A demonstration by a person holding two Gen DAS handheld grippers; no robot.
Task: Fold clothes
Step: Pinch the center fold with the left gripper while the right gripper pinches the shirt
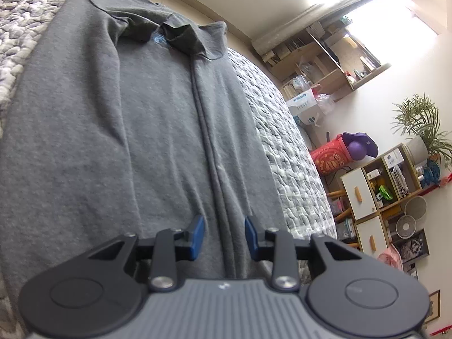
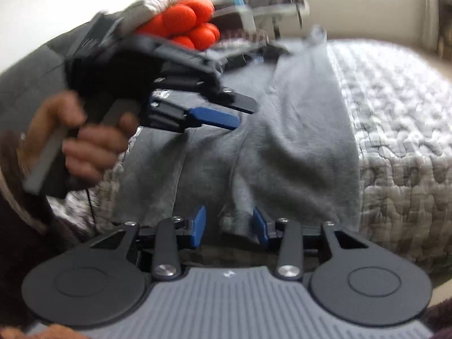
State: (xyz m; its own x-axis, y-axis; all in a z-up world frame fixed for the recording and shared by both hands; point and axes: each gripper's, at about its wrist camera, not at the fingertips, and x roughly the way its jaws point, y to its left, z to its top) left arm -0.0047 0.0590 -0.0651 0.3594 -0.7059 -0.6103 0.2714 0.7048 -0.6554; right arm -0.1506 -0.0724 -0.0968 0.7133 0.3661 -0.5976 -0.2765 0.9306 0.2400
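A grey polo shirt (image 1: 158,130) lies lengthwise on the quilted bed (image 1: 288,152), collar (image 1: 180,36) at the far end. A raised fold ridge (image 1: 209,147) runs down its middle. My left gripper (image 1: 225,236) stands open low over the near end, and the ridge passes between its blue pads (image 1: 199,233) without touching them. In the right wrist view, blurred by motion, my right gripper (image 2: 229,226) is open at the shirt's (image 2: 282,147) near edge. A bunched bit of grey cloth (image 2: 236,220) sits between its fingers, loose. The left gripper (image 2: 245,113), held by a hand (image 2: 93,147), hovers above the shirt at upper left.
Right of the bed are wooden shelves (image 1: 325,65), a white-doored cabinet (image 1: 364,195), a potted plant (image 1: 423,124), small fans (image 1: 406,226) and a red bag (image 1: 330,158). A patterned cover (image 1: 19,22) lies beyond the shirt's left side. Orange balls (image 2: 186,19) sit on the left gripper's top.
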